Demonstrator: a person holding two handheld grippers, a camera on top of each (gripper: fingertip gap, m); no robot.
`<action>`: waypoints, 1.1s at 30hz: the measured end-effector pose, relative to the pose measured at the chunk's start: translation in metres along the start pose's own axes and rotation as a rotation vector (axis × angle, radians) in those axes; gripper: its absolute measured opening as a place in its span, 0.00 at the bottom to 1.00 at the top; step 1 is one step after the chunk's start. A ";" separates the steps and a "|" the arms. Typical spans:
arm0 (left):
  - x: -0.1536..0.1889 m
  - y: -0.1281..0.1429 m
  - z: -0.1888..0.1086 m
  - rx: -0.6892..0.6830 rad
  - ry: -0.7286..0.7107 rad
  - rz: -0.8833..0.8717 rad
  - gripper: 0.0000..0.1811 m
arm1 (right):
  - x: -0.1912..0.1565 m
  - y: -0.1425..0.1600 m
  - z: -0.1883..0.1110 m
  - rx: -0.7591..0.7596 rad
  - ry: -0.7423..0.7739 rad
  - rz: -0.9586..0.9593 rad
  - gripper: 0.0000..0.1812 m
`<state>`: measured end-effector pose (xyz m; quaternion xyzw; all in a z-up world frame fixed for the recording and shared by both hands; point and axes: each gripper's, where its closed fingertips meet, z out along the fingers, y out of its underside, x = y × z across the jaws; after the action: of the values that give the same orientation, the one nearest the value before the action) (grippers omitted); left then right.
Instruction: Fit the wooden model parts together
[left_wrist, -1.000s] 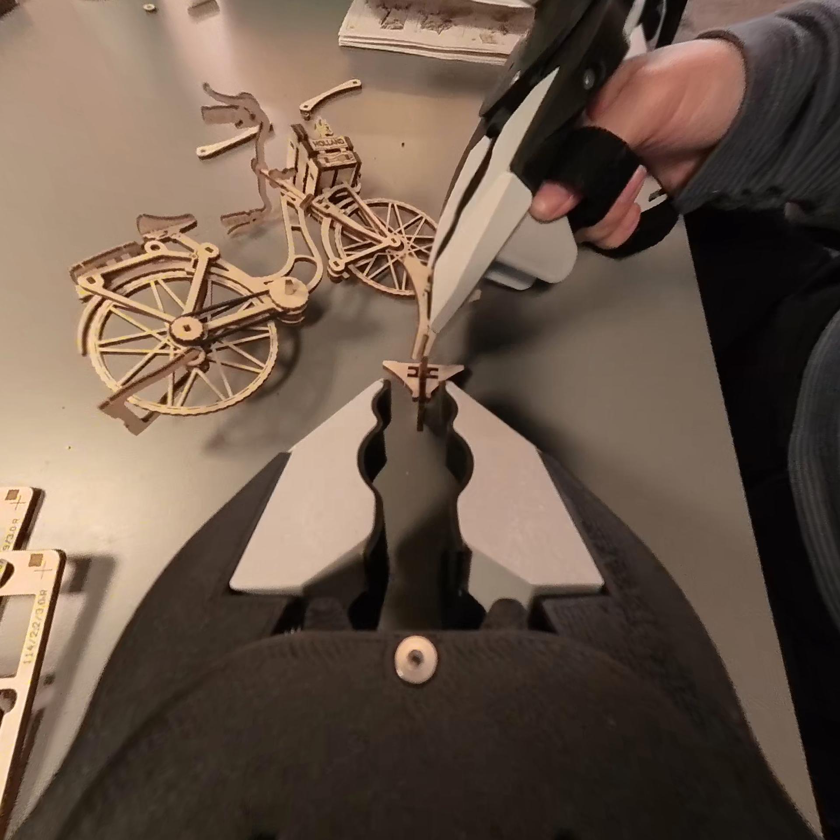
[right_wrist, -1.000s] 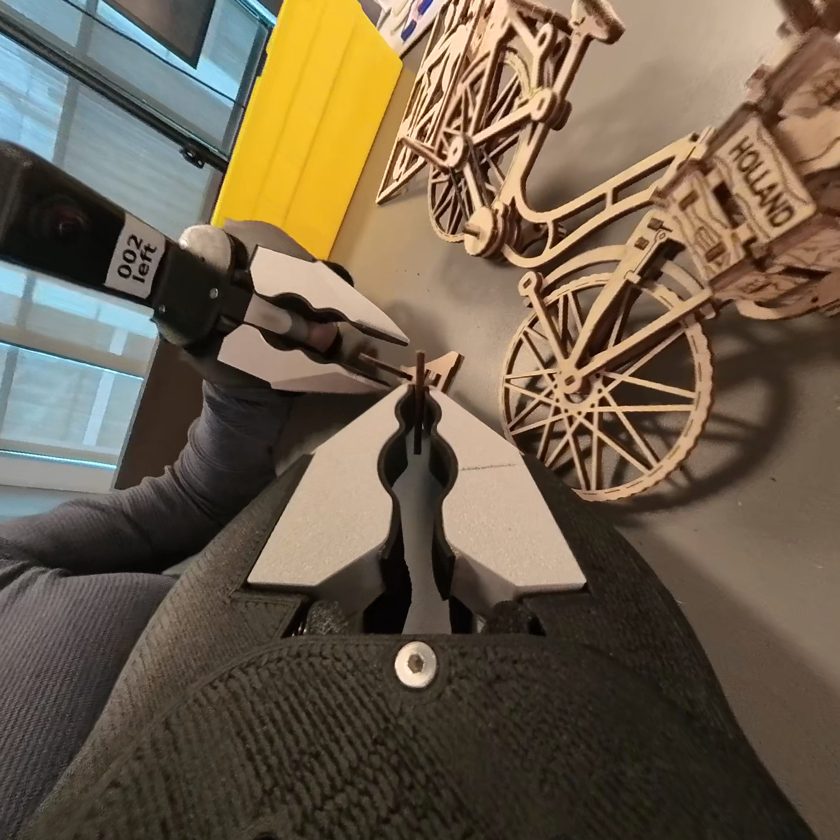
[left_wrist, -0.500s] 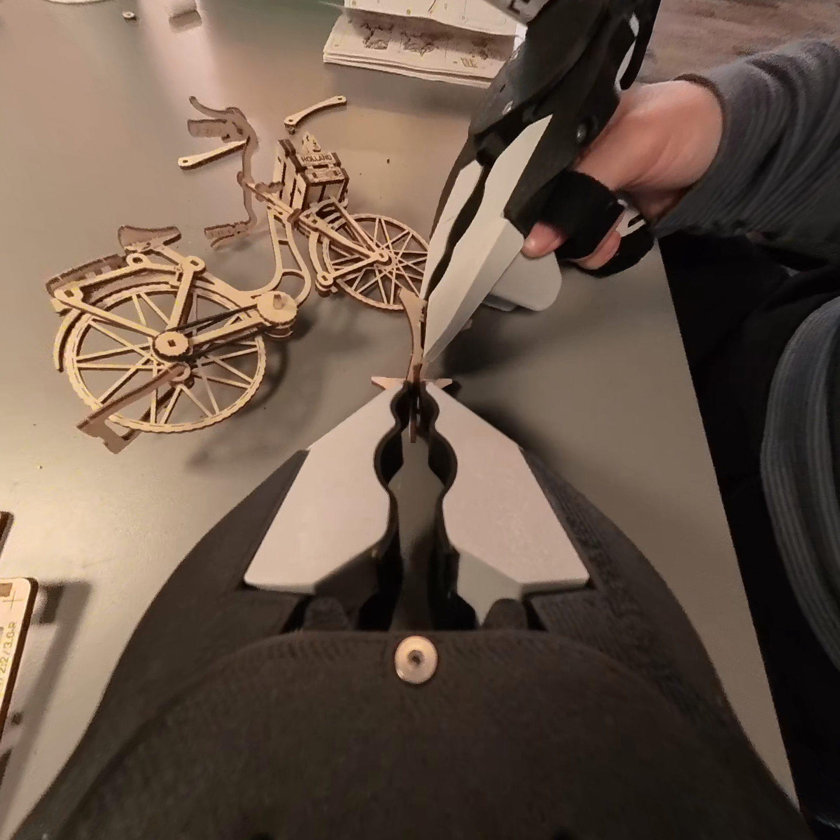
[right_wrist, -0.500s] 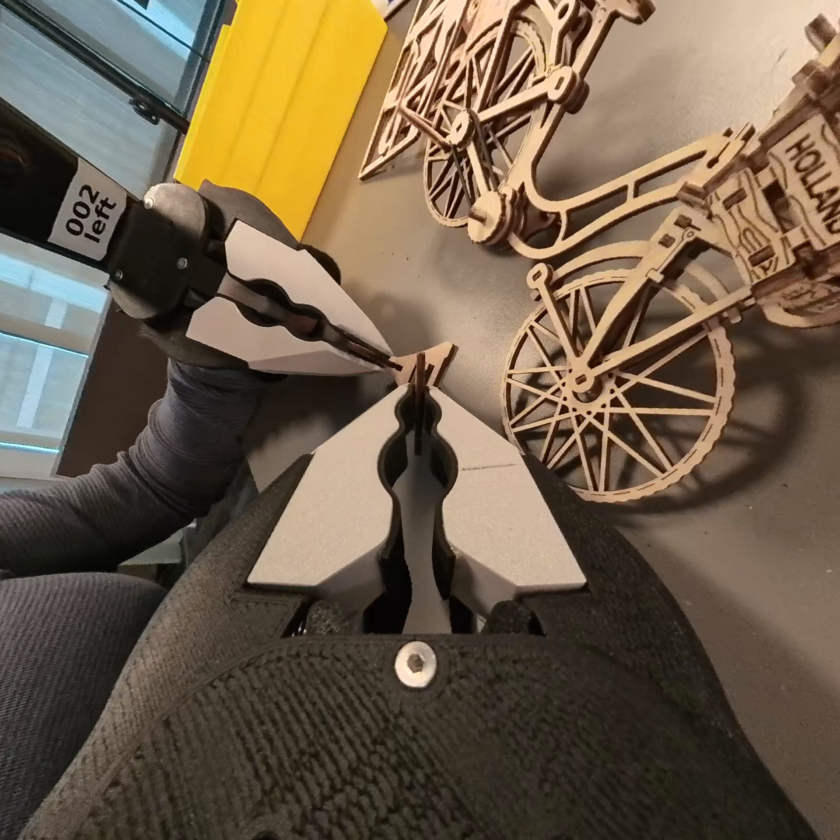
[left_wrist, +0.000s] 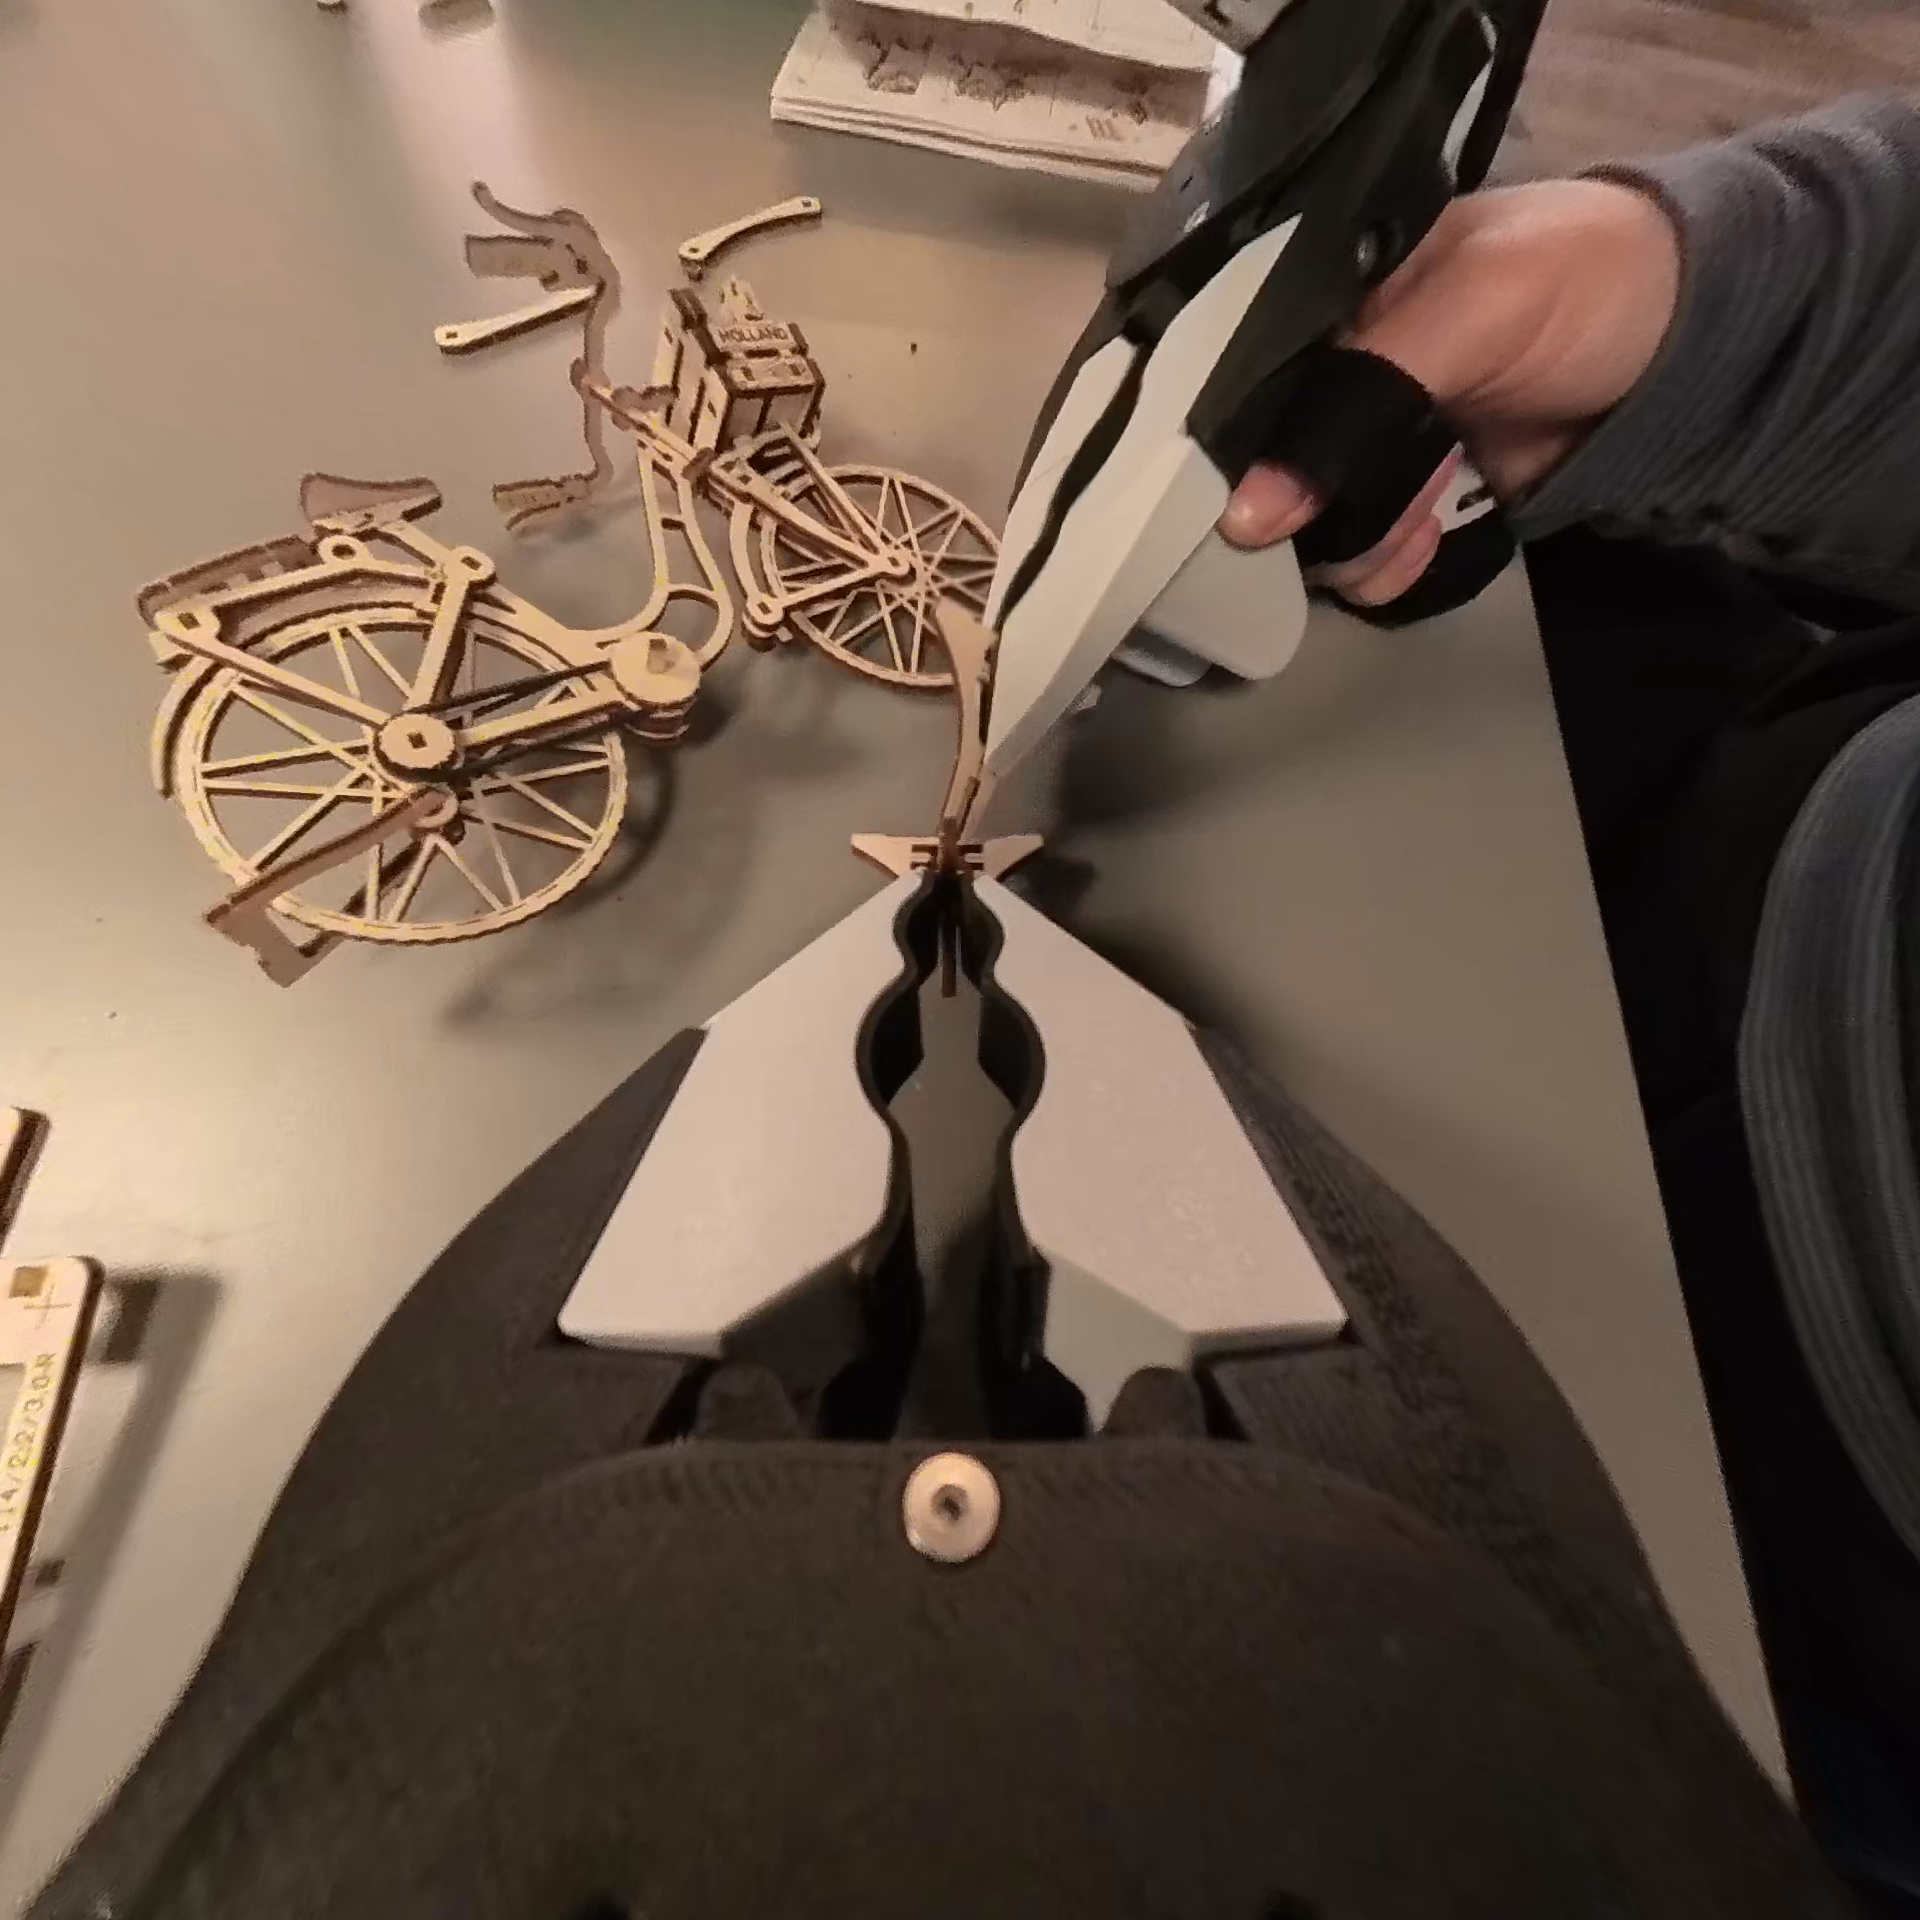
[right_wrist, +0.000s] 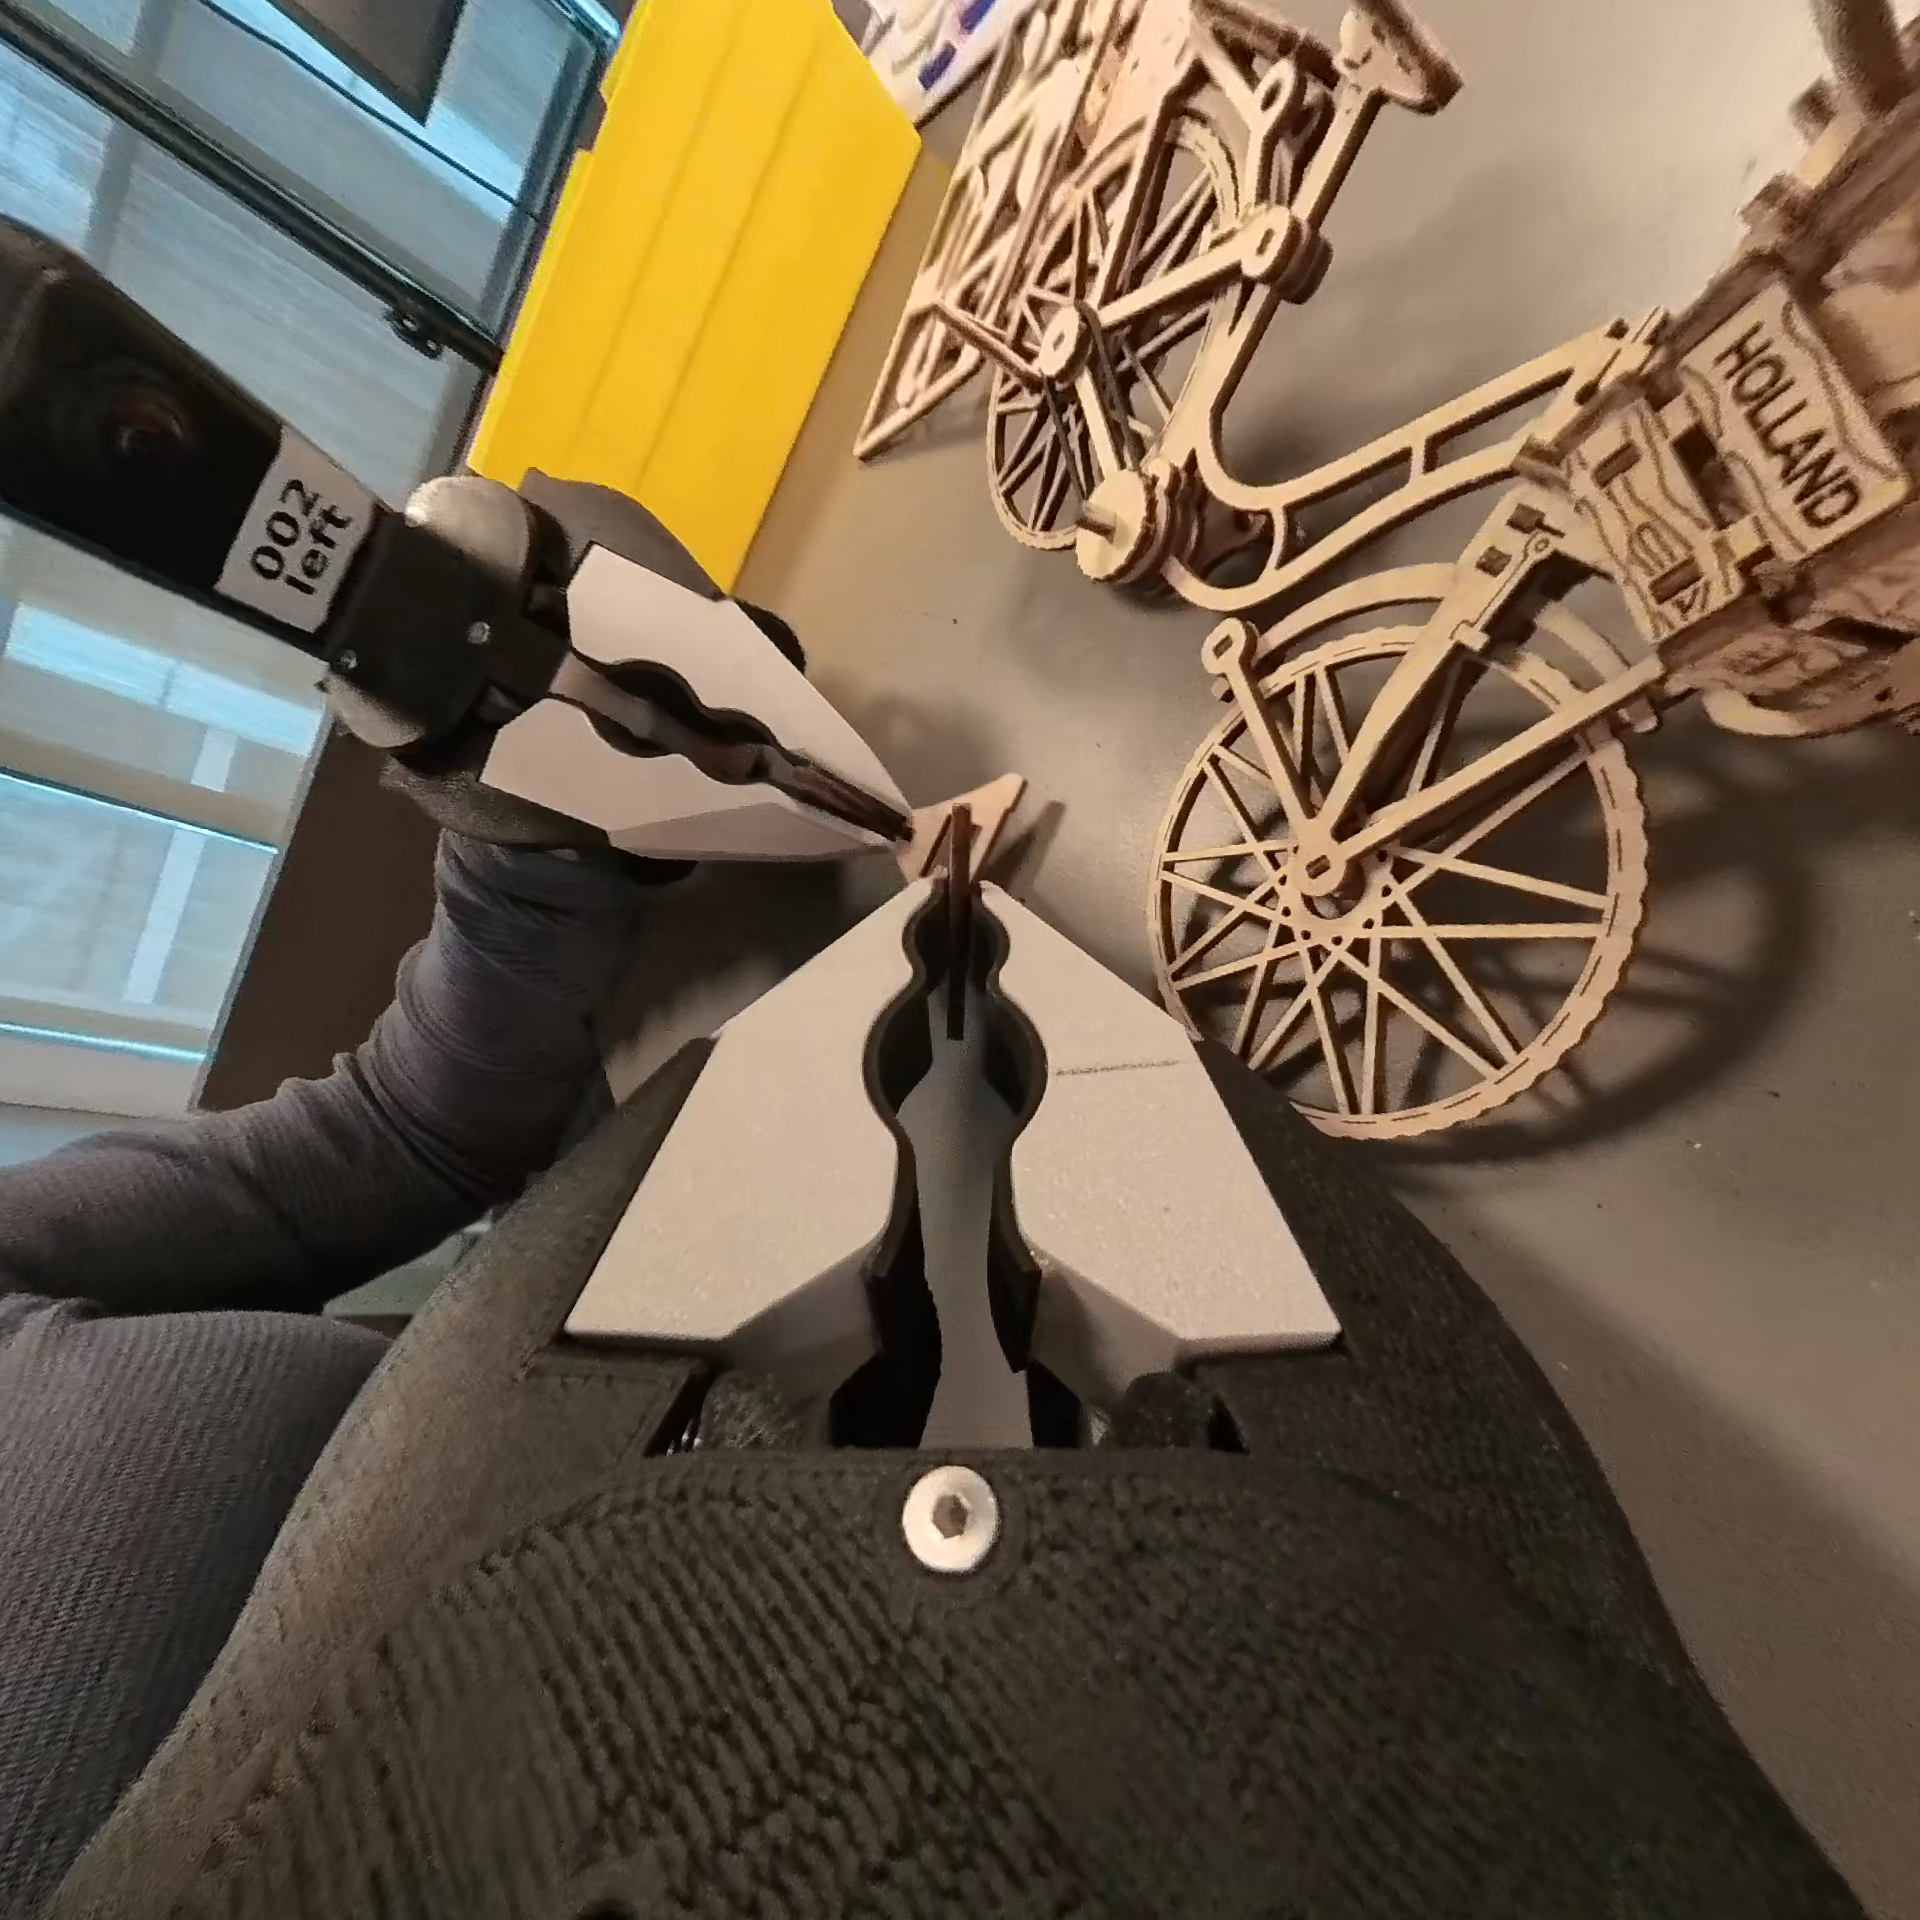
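Wooden model parts meet at the tips: left tongs (left_wrist: 943, 883) clamp a slotted triangle (left_wrist: 940, 852), right tongs (right_wrist: 951, 883) clamp a curved strip (left_wrist: 966, 717), seemingly part-seated; bicycle (left_wrist: 416, 717) beyond, mostly built.

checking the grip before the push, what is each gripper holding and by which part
The left gripper is shut on the flat triangular piece by its near edge. The right gripper is shut on the curved strip along its upper length.
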<state>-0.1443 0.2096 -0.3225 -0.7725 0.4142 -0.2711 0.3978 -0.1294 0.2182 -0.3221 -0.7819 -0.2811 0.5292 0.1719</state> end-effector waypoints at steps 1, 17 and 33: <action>0.001 0.000 -0.001 0.002 0.011 -0.009 0.01 | -0.002 -0.002 -0.002 0.015 -0.012 -0.007 0.00; 0.017 0.026 -0.031 -0.717 0.109 0.231 0.01 | -0.021 0.021 0.014 -0.104 0.041 -0.267 0.00; 0.012 0.042 -0.031 -1.308 0.126 0.377 0.05 | 0.002 0.012 -0.030 0.020 0.092 -0.185 0.00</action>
<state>-0.1795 0.1729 -0.3397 -0.7513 0.6427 0.0644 -0.1351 -0.0983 0.2114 -0.3192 -0.7744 -0.3386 0.4772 0.2407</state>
